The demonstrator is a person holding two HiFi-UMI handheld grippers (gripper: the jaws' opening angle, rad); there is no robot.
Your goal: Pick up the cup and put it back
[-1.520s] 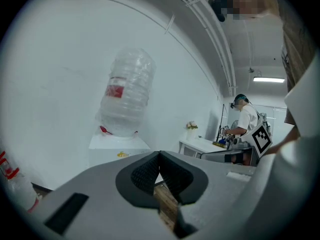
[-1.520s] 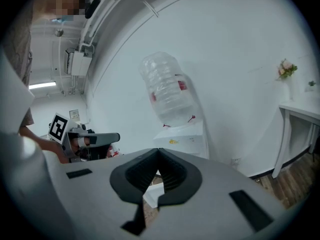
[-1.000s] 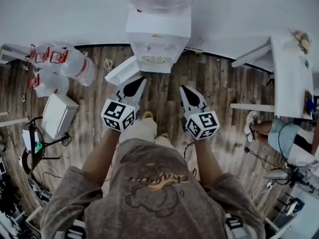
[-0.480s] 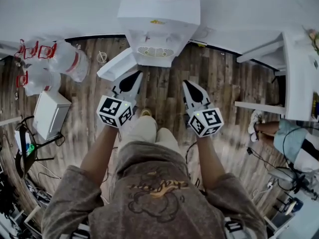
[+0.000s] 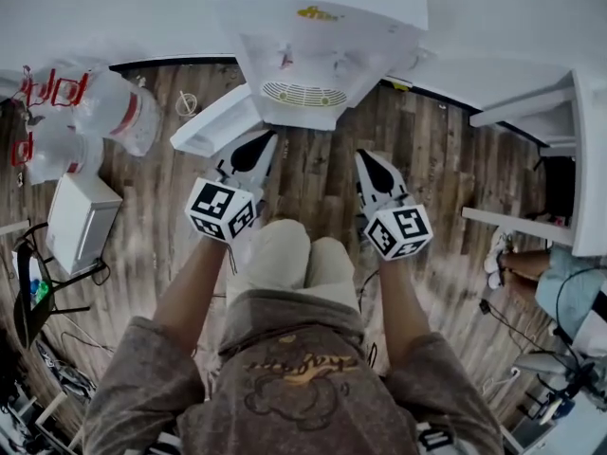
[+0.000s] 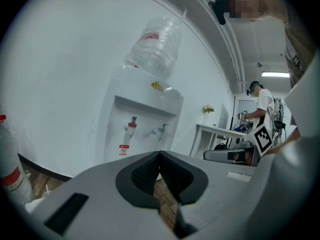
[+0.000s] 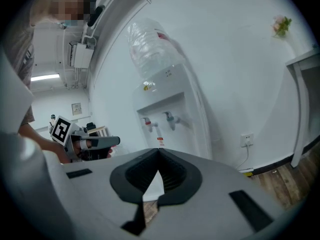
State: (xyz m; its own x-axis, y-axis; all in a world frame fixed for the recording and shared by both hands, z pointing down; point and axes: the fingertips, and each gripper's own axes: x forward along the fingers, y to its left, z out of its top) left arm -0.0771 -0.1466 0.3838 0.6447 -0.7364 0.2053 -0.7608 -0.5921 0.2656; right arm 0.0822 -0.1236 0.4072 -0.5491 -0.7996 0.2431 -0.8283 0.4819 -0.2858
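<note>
2 grippers, left gripper (image 5: 263,144) + right gripper (image 5: 366,157), both clenched, empty, aimed at water dispenser (image 5: 318,45) w/ lower door (image 5: 211,126) open, prob to reach inside. Cup not ID'd; maybe round thing (image 5: 186,103) on floor (image 5: 313,188).

No wording reads clearly. The water dispenser (image 5: 318,55) bears a small yellow logo (image 6: 157,86) on its top front and a red-and-white sticker (image 6: 123,149) under the red tap, both too small to read. The bottle (image 6: 155,54) on top has a blurred red label (image 6: 150,35). The person's shirt (image 5: 180,387) shows cursive lettering (image 5: 287,365), possibly a brand name, illegible here.
</note>
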